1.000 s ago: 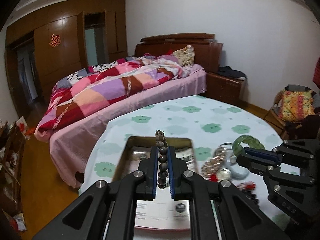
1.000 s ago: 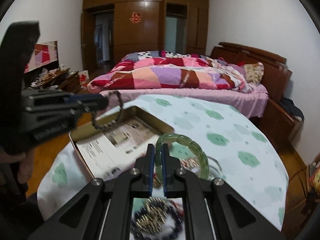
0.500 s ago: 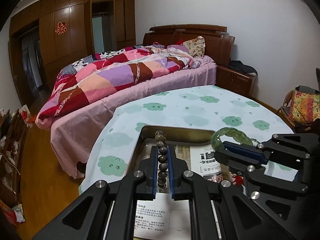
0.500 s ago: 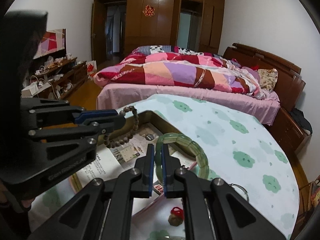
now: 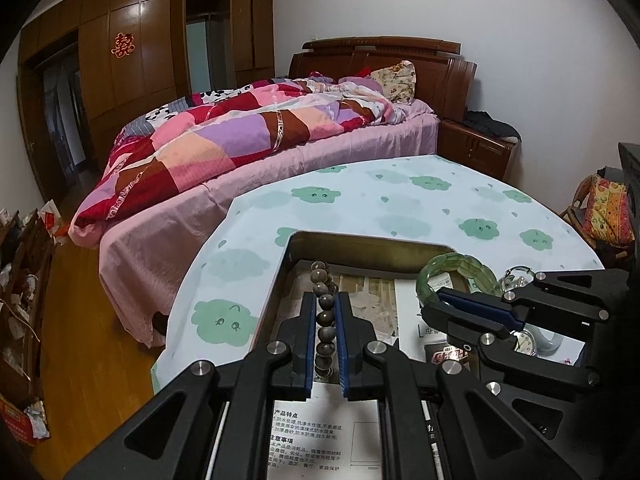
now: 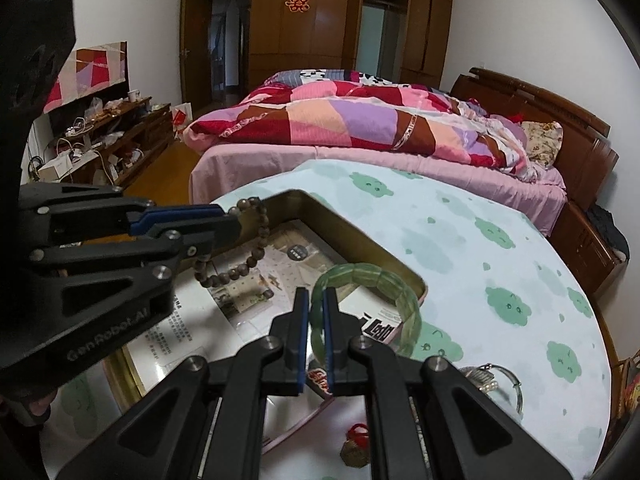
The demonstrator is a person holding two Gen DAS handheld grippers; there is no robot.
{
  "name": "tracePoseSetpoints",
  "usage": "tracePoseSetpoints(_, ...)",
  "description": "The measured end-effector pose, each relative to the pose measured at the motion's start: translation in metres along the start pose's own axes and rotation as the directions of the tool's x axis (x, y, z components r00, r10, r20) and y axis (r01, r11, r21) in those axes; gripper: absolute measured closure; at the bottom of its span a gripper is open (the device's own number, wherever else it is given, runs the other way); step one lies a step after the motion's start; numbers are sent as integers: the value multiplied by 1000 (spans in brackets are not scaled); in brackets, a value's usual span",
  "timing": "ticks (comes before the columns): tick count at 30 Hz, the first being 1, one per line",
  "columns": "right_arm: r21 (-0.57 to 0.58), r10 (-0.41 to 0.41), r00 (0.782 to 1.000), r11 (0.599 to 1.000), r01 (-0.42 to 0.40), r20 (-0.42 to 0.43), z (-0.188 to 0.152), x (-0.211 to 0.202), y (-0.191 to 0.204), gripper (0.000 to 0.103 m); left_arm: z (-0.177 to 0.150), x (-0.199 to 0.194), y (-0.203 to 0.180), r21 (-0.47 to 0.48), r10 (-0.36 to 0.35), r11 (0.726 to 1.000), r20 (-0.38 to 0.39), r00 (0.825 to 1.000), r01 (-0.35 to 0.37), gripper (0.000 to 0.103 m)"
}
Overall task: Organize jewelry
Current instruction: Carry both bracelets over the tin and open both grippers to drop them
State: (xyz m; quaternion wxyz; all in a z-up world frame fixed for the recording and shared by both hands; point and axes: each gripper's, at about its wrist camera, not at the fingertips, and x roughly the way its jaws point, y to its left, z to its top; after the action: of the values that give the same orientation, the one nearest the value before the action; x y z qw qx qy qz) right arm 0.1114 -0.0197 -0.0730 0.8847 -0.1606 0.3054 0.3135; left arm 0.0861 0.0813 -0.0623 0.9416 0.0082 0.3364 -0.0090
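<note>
Left tongs [image 5: 324, 320] pinching a wooden bead bracelet [image 6: 240, 256], right tongs [image 6: 315, 320] pinching a green bangle [image 6: 372, 300]: lower both well inside the tin tray [image 6: 360, 236] before releasing.

Black angular gripper frames, blue-lined fingers [image 5: 307, 344], silver screws, "GenRobot.AI" lettering

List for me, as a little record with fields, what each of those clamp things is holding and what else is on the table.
left hand-held gripper: shut on the brown bead bracelet, which hangs over the tin
right hand-held gripper: shut on the green bangle, held over the tin's near right edge
tin: open, shallow, gold-coloured, lined with printed paper
table: round, covered by a pale cloth with green cloud shapes
loose on the cloth: a clear bangle and a red-corded charm
background: bed with patchwork quilt
</note>
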Motion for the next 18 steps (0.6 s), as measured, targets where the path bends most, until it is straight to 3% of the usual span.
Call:
tracePoseSetpoints(9, -20, -4, 1000, 1000, 4, 2, 2, 6, 3, 94, -1, 1, -4, 17, 23, 1000, -10, 1000, -23, 94)
tracePoseSetpoints(12, -22, -4, 1000, 1000, 4, 6, 2, 5, 4, 79, 0, 0, -6, 24, 30, 999, -9, 1000, -29, 94)
tracePoseSetpoints(13, -22, -8, 1000, 1000, 8, 8, 2, 5, 4, 68, 0, 0, -7, 24, 34, 999, -10, 999, -33, 92)
tracePoseSetpoints(15, -15, -11, 1000, 1000, 11, 14, 1, 4, 3, 62, 0, -1, -6, 24, 39, 999, -8, 999, -39, 85)
tracePoseSetpoints(17, -7, -13, 1000, 1000, 13, 10, 0, 3, 2, 62, -1, -3, -6, 20, 50, 999, 3, 999, -50, 63)
tracePoseSetpoints(18, -3, -15, 1000, 1000, 15, 12, 0, 2, 1, 62, -1, -5, -5, 18, 58, 998, 11, 998, -58, 57)
